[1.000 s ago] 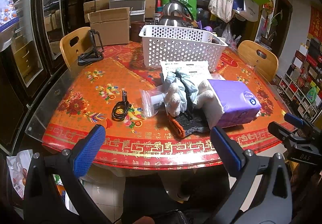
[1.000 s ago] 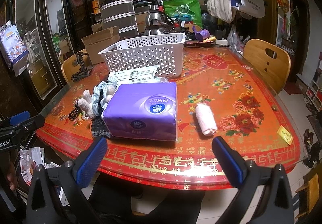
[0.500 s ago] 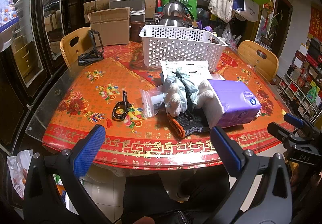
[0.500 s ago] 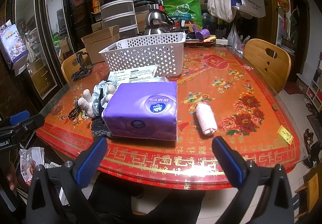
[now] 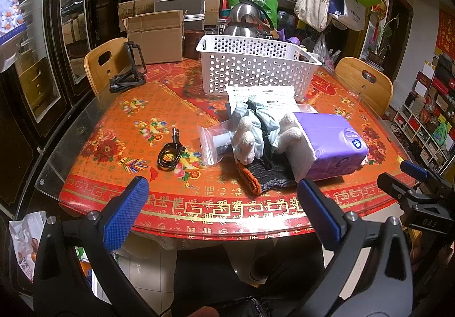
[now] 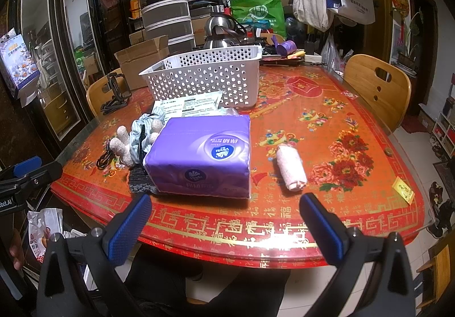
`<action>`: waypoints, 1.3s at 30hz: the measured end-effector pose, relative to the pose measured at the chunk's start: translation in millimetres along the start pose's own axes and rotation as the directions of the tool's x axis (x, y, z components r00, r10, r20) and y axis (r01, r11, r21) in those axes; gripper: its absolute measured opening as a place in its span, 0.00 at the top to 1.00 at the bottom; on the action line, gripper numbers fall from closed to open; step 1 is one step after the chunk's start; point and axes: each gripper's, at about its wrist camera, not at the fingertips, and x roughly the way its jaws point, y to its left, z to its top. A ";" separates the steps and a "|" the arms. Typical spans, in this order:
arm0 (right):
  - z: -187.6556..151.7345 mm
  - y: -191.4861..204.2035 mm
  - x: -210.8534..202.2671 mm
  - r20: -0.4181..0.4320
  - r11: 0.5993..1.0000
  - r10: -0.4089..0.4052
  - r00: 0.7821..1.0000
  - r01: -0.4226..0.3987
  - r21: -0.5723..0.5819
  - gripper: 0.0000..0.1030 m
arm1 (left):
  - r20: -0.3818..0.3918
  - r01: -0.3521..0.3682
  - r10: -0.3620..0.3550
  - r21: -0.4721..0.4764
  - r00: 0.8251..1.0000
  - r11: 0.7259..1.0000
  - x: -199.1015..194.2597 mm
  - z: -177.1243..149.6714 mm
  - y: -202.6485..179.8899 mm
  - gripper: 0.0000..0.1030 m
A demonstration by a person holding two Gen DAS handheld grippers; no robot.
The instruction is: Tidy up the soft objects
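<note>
Red table [image 5: 119, 129] holds white basket [image 5: 256, 66], contents unseen, behind purple tissue pack [image 6: 204, 154].

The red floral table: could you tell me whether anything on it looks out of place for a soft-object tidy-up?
Yes. A coiled black USB cable and a clear zip bag holding a grey part lie beside the soft pile, and a printed paper sheet leans against the white perforated basket. None look soft.
</note>
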 end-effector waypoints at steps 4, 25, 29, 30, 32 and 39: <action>0.4 -0.1 0.0 0.000 1.000 0.000 1.000 0.000 -0.001 0.00 | 0.002 -0.001 0.001 0.001 1.000 1.000 -0.1 -0.4 -0.4 0.00; -6.8 -77.6 53.2 0.002 0.987 -0.144 0.990 0.143 0.069 0.01 | 0.031 -0.043 0.045 -0.072 0.999 0.997 60.5 8.5 48.5 0.00; -13.2 -85.8 80.9 -0.044 0.993 -0.093 0.995 0.096 0.063 0.09 | -0.067 -0.073 0.067 -0.080 0.996 0.994 105.9 8.4 68.4 0.00; -13.7 -87.0 85.9 -0.048 0.994 -0.092 0.995 0.095 0.061 0.09 | -0.075 -0.074 0.067 -0.094 0.995 0.993 113.2 7.3 75.4 0.00; -12.5 -89.1 94.1 -0.059 0.994 -0.088 0.994 0.091 0.057 0.09 | -0.085 -0.054 0.044 -0.116 0.995 0.992 125.9 6.2 89.0 0.00; -6.0 -83.4 112.0 -0.079 0.998 -0.068 0.995 0.069 0.012 0.21 | -0.138 -0.064 0.057 -0.051 0.989 0.997 160.4 6.9 94.4 0.26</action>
